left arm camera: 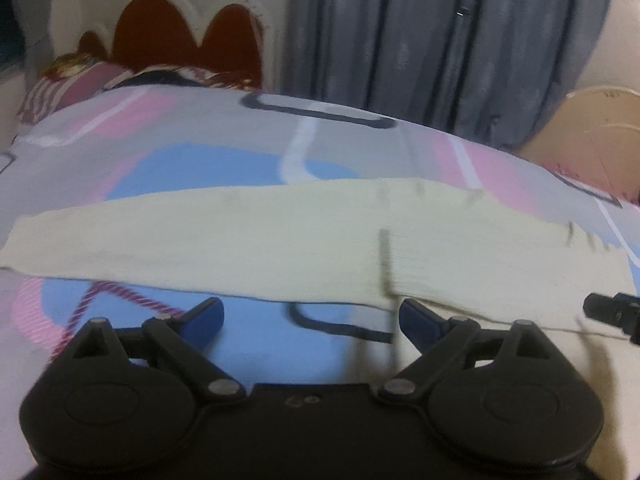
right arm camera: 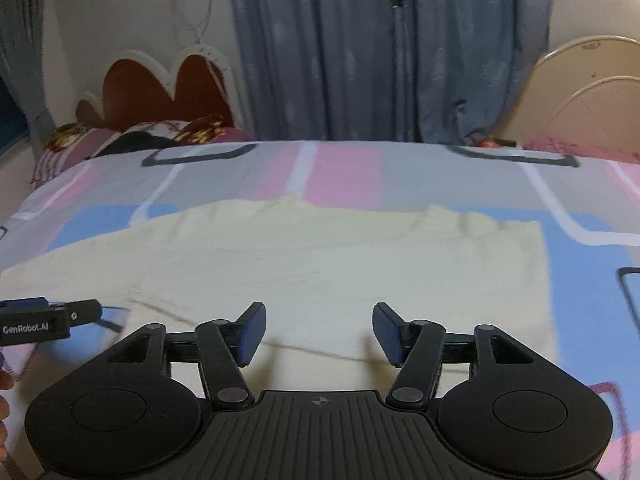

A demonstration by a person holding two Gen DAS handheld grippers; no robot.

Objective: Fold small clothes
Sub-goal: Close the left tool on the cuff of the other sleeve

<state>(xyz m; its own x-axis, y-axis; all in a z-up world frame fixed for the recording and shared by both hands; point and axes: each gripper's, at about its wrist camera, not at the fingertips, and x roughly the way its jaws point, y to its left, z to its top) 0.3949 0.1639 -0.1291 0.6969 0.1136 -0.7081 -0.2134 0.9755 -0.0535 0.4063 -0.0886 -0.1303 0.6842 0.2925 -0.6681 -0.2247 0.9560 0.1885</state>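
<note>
A: What is on the bed (right arm camera: 344, 176)?

B: A pale yellow garment (right arm camera: 320, 264) lies flat across the middle of the bed, spread wide from the left edge toward the right. Its near edge is just ahead of both grippers. The cloth looks smooth, with slight rumples along the far edge.

A: And the grippers?

B: The left gripper (left arm camera: 312, 316) has its blue pads (left arm camera: 208, 314) spread wide with nothing between them. The right gripper (right arm camera: 319, 332) is also released, empty, over the near part of the garment.

A: Any containers?

B: I cannot make out any.

A: The surroundings?

B: The sheet has grey, pink and blue blocks. A purple cord (left arm camera: 100, 296) lies at the near left. A red scalloped headboard (left arm camera: 180, 36) and striped pillows (left arm camera: 80, 80) stand at the far left corner, grey curtains (right arm camera: 380, 48) behind.
</note>
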